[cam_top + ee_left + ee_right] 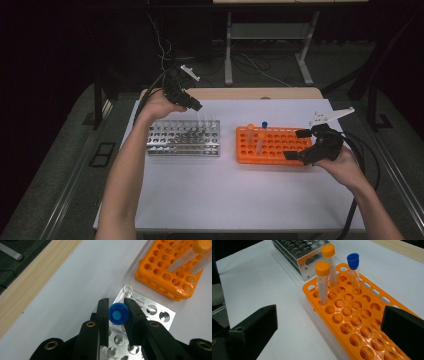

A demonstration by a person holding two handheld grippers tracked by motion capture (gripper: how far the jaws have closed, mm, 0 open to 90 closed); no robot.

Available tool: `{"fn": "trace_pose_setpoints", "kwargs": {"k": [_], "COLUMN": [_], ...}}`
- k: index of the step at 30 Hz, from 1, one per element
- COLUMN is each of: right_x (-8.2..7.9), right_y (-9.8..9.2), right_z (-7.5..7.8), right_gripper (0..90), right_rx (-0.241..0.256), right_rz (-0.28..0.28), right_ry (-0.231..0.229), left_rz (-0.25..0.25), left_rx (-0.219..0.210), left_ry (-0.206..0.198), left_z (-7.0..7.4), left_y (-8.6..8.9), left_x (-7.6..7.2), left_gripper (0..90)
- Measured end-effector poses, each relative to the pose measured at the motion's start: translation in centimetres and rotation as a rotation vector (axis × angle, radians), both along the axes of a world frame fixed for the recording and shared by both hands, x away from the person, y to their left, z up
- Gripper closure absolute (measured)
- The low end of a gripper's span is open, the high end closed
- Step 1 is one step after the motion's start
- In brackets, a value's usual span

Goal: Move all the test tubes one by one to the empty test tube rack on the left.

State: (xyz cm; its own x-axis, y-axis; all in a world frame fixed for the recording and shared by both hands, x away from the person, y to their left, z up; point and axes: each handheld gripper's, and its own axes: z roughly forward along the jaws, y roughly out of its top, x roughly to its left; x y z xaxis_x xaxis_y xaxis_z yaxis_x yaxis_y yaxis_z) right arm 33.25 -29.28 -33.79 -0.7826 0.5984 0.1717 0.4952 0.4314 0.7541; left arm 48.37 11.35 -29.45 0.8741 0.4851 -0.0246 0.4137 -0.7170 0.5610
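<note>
My left gripper (194,104) hangs above the back right corner of the metal rack (182,138). It is shut on the blue cap of a tube (118,314), which points down at the rack's holes (150,311). An uncapped clear tube (128,289) stands in the corner hole just beyond. My right gripper (298,145) is open at the right end of the orange rack (272,147), its jaws wide apart with nothing between them. In that rack (362,322) stand two orange-capped tubes (322,282) (329,262) and a blue-capped tube (353,270).
Both racks sit side by side on a white sheet (225,190) over a wooden table (250,93). Cables trail from both grippers. Dark floor and table legs lie beyond the far edge.
</note>
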Motion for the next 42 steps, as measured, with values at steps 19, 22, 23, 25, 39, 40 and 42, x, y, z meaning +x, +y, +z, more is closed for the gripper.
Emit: {"fn": "trace_pose_setpoints", "kwargs": {"k": [19, 22, 23, 25, 39, 40, 42], "right_x": [0.1, 0.1, 0.0, 0.1, 0.5, 0.5, 0.7], "right_y": [-0.5, -0.4, -0.4, -0.5, -0.6, -0.6, -0.6], "right_z": [-2.0, -2.3, -2.4, -2.5, -2.7, -2.7, -2.7], "right_gripper": [0.3, 0.3, 0.3, 0.3, 0.3, 0.3, 0.3], "right_rx": [0.009, 0.009, 0.007, 0.006, -0.002, -0.003, -0.002], "right_rz": [-0.013, -0.011, -0.012, -0.012, -0.018, -0.019, -0.024], "right_ry": [0.026, 0.028, 0.032, 0.034, 0.042, 0.044, 0.045], "left_rz": [-0.006, 0.004, 0.004, 0.012, 0.114, 0.122, 0.117], "left_rx": [0.029, 0.041, 0.044, 0.033, -0.078, -0.102, -0.145], "left_ry": [0.047, 0.061, 0.059, 0.058, 0.010, 0.008, 0.010], "left_z": [-3.3, -3.6, -3.5, -3.1, 0.6, 0.9, 1.4], "left_y": [-0.3, -0.3, -0.3, -0.1, 2.5, 2.8, 3.4], "left_x": [0.4, 0.3, 0.2, 0.1, -2.5, -2.9, -3.7], "left_gripper": [73.2, 65.3, 63.3, 60.0, 31.1, 29.3, 21.4]}}
